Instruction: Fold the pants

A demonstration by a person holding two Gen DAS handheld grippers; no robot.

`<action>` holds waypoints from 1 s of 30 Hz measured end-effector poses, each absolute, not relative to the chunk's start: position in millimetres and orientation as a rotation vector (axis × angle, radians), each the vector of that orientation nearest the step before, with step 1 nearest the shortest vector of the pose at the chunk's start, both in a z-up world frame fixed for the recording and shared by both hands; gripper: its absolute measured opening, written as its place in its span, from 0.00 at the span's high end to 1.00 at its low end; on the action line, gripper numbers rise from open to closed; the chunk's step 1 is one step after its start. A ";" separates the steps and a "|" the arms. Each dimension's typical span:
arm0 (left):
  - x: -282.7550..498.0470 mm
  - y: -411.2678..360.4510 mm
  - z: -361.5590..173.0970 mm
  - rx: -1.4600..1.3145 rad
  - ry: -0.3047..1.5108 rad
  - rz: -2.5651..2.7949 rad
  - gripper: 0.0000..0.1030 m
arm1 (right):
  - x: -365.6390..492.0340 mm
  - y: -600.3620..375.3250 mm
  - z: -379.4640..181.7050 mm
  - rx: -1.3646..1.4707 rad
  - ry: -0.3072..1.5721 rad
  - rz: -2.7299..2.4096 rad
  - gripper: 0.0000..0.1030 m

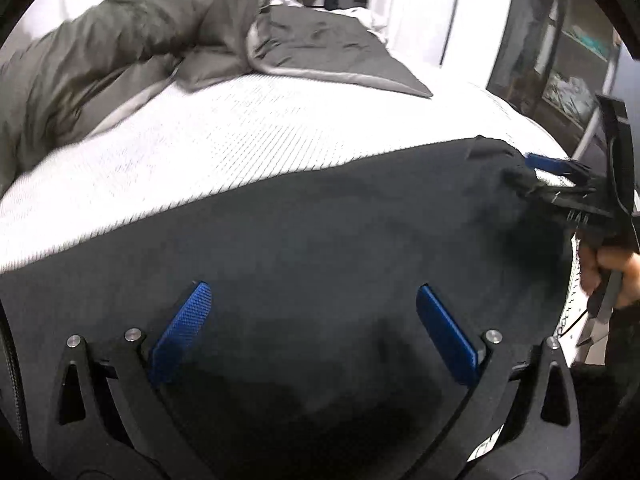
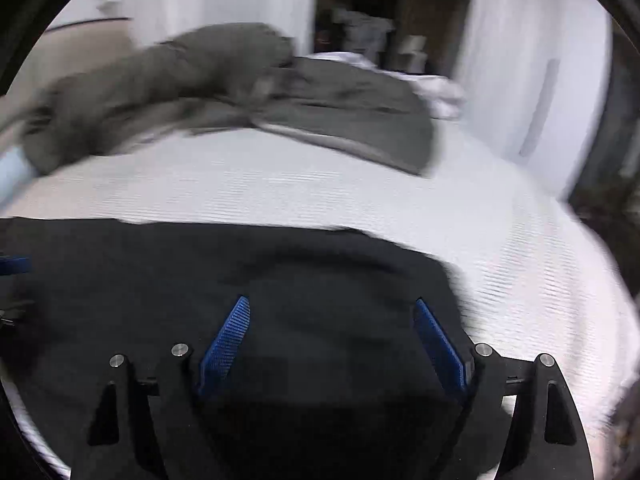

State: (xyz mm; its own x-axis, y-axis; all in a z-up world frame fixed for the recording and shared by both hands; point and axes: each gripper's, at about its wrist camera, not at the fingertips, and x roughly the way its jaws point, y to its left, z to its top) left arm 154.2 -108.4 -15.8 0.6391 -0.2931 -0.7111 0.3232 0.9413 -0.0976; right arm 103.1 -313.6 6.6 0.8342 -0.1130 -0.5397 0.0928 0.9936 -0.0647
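**Both grippers wide open over dark pants on the bed**

Left wrist view: the left gripper [image 1: 316,300] hangs over the pants [image 1: 320,220] with its blue pads [image 1: 180,332] spread far apart and nothing between them. The pants lie flat as a broad dark sheet across the near part of the white bed [image 1: 200,148], filling the lower half of the view. At the far right edge the right gripper [image 1: 556,178] shows from the side, held by a hand [image 1: 612,276]. Its blue pad sits right at a bunched, raised corner of the pants; whether the cloth is caught between its fingers cannot be told from this angle. Farther back a grey duvet [image 1: 320,48] lies rumpled across the bed, and a dark shelf unit [image 1: 560,68] stands to the right.

Right wrist view: the picture is blurred. The right gripper [image 2: 332,320] has its pads [image 2: 228,344] set wide apart, with only dark cloth seen below the gap and nothing pinched. The pants [image 2: 200,272] cover the near left part of the bed [image 2: 480,240], their far edge running roughly straight across and their right end falling away near the gripper. A sliver of blue pad at the far left edge belongs to the left gripper [image 2: 14,265]. The duvet [image 2: 320,104] lies heaped at the back, with white curtains [image 2: 520,60] behind
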 end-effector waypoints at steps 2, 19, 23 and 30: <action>177.3 -124.7 -16.8 0.105 0.805 -0.345 0.01 | 136.4 -288.8 2.4 -0.064 0.626 -0.014 0.17; 233.1 -112.3 -45.3 0.073 0.877 -0.292 0.01 | 130.0 -408.6 0.2 -0.014 0.647 -0.445 0.13; 222.1 -126.9 -26.9 0.074 0.801 -0.358 0.01 | 129.9 -349.7 27.7 -0.019 0.562 -0.244 0.13; 251.4 -142.6 -35.7 0.070 0.869 -0.294 0.01 | 222.2 -277.1 -12.7 -0.046 0.757 0.009 0.22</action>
